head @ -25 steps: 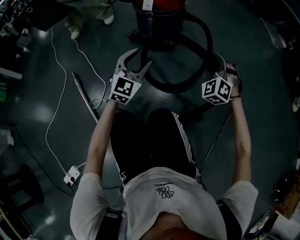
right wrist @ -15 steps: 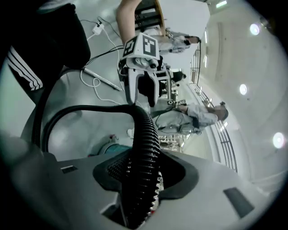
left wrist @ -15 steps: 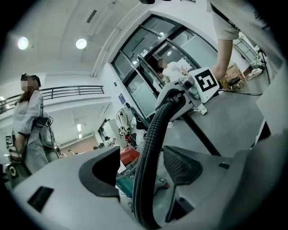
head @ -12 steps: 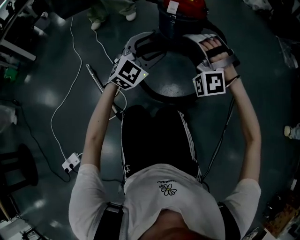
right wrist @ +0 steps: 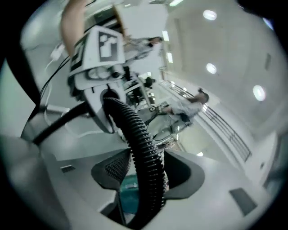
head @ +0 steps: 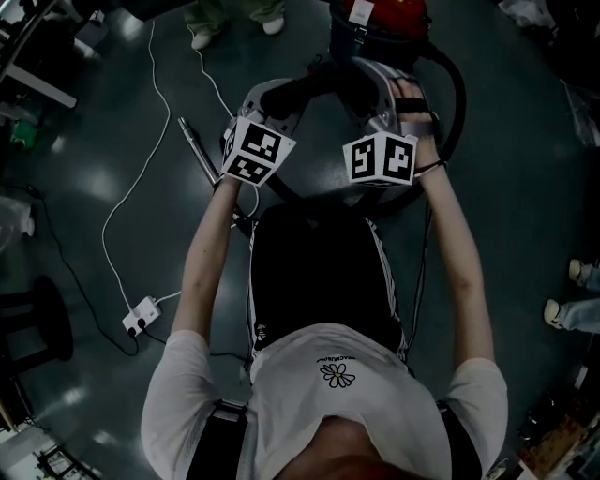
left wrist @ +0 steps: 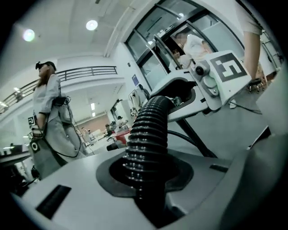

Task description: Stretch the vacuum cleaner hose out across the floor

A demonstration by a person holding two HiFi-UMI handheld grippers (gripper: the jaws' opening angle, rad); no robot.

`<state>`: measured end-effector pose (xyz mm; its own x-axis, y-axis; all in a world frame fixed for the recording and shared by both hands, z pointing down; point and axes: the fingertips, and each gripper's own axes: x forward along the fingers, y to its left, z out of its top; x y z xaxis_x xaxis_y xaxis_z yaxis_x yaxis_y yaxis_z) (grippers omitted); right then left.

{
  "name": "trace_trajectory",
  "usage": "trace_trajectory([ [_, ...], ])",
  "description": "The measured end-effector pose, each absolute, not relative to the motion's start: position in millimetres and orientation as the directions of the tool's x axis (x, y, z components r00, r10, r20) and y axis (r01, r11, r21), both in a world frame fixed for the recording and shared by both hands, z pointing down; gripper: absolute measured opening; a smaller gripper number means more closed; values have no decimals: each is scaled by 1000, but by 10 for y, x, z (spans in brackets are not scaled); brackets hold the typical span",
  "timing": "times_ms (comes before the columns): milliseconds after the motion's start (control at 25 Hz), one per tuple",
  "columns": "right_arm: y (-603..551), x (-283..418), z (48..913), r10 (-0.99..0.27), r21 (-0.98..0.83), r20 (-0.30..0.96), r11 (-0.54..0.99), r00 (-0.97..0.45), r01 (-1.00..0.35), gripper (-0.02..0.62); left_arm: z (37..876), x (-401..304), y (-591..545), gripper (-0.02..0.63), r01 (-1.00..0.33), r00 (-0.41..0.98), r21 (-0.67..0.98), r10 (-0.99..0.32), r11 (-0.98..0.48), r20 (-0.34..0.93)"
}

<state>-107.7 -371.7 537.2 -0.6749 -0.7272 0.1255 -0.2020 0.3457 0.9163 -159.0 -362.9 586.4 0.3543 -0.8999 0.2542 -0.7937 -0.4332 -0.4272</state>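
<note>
Hose (left wrist: 148, 134) is pinched by the left gripper (left wrist: 150, 177), jaws just closed, and by the right gripper (right wrist: 144, 179), above dark glossy floor (head: 84, 216). Only the head view shows the power strip (head: 141, 317); the gripper views show a balcony railing (left wrist: 90, 70).

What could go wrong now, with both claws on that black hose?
The jaws of the left gripper have just closed on the hose; those of the right gripper have just eased a little, so it could slip. Pulling may topple the vacuum cleaner. The white cable might snag it.
</note>
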Motion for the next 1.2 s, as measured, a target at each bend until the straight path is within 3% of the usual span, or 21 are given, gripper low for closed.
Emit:
trace_trajectory([
  [80,-3769,-1023,5419,-748,840,85,409,-658,-357,225,5907,-1640,-3620,114,-793,331,-440,-904,-422,271],
  [240,-3810,-931,5611,-783,811,5,367,-622,-455,230,6076,-1654,-3592,114,-773,318,-465,-898,-432,305],
  [320,-4027,-678,5756,-828,701,58,432,-558,-568,238,6148,-1740,-3551,114,-786,307,-451,-900,-423,308],
  [400,-4268,-357,5968,-837,471,163,531,-522,-704,302,6155,-1863,-3498,114,-805,295,-434,-908,-403,296],
  [480,-4389,-141,6297,-825,292,257,563,-504,-773,318,6086,-1959,-3461,114,-818,281,-435,-922,-375,267],
  [800,-4242,284,8451,-679,-118,590,464,-438,-878,318,6263,-2389,-3354,114,-876,216,-385,-950,-291,227],
  [1120,-3841,322,9344,-507,-219,756,401,-415,-889,313,6393,-2535,-3283,114,-889,181,-377,-956,-260,232],
  [1160,-3819,332,9346,-498,-222,761,403,-416,-888,288,6390,-2530,-3276,114,-888,182,-378,-955,-262,234],
  [1200,-3799,326,9328,-491,-222,764,410,-419,-885,207,6391,-2522,-3270,114,-887,184,-378,-954,-264,236],
])
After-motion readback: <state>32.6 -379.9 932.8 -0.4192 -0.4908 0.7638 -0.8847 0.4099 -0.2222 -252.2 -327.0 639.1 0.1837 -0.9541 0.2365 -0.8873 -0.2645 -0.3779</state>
